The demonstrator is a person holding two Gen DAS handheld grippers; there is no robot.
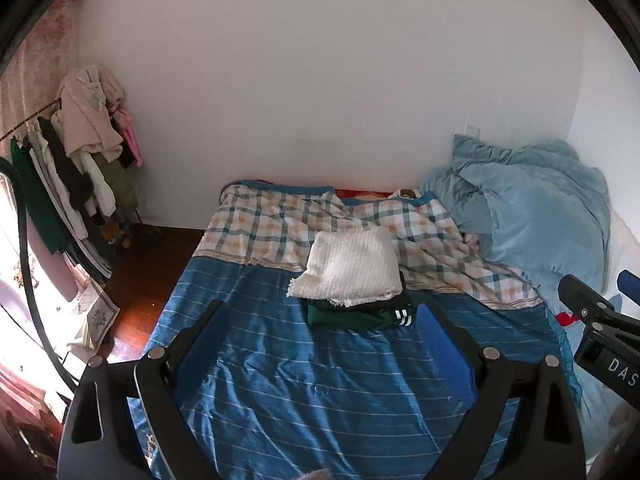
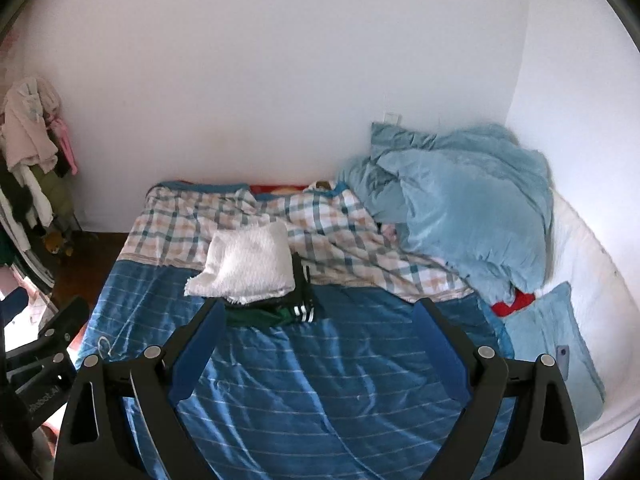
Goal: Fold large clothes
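Observation:
A folded white knit garment (image 1: 352,268) lies on top of a folded dark green garment with white stripes (image 1: 360,316) in the middle of the bed; the stack also shows in the right wrist view, the white garment (image 2: 248,264) over the green one (image 2: 276,314). My left gripper (image 1: 322,308) is open and empty, held above the blue striped bedspread (image 1: 280,380) in front of the stack. My right gripper (image 2: 320,308) is open and empty, also above the bedspread (image 2: 340,392), just right of the stack. The right gripper's body shows at the right edge of the left wrist view (image 1: 600,328).
A plaid blanket (image 1: 280,220) lies behind the stack. A crumpled light blue duvet (image 2: 460,208) is heaped at the bed's far right, with a red item (image 2: 514,304) and a blue pillow (image 2: 548,340) by it. A clothes rack (image 1: 80,160) stands left. White walls behind.

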